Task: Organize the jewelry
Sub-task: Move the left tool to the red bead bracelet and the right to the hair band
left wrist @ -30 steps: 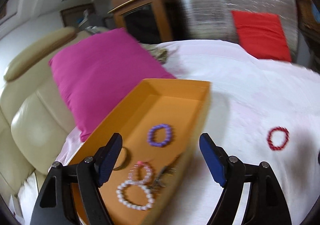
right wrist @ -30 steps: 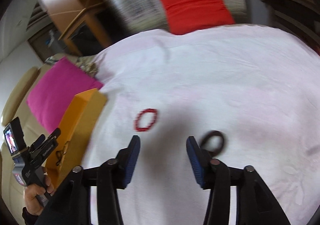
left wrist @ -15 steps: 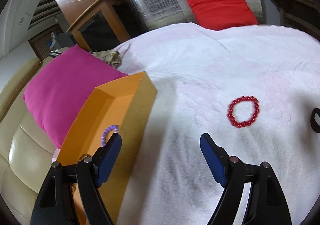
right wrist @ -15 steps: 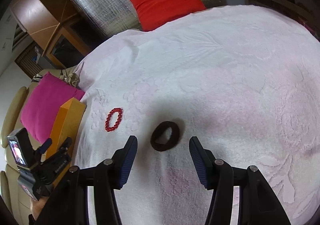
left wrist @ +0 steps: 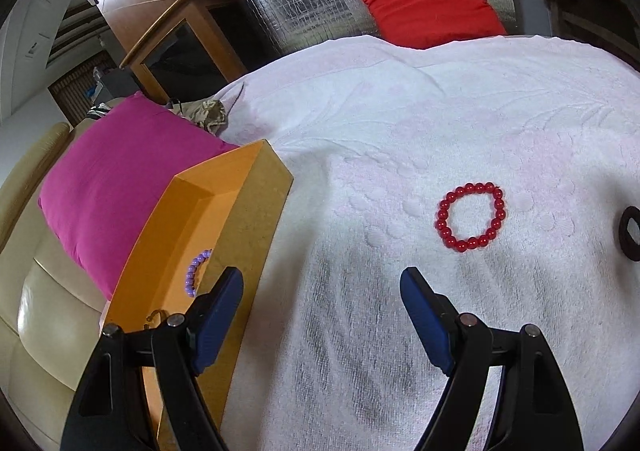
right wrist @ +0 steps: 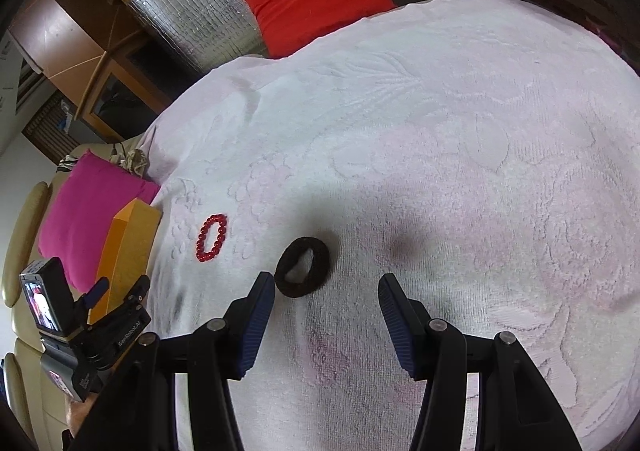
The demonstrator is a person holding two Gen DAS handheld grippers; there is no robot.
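Left claw [left wrist: 322, 293] spread wide, nothing between its blue pads, hanging over bare white towel [left wrist: 400, 123] between the orange tray [left wrist: 256, 203] and the red bead bracelet [left wrist: 471, 215]. Right claw [right wrist: 327, 295] also parted and empty, poised just short of the black ring [right wrist: 303, 267], left pad almost at its near edge without touching. Probably one claw per loose piece, both angled down at the cloth for a pick, tray kept close on the left as the drop-off.

Red bracelet: glossy round beads in an even loop, flat on the towel, well clear of the tray and a little apart from the black ring. Black ring: matte, thick, soft-looking, perhaps fabric or elastic, hole slightly lopsided; material not certain. Inside the tray, only an arc of a purple bead bracelet [left wrist: 196, 271] visible past the wall, plus a thin dark wire shape too small to name. Two pieces still out on the towel, so sorting likely unfinished.
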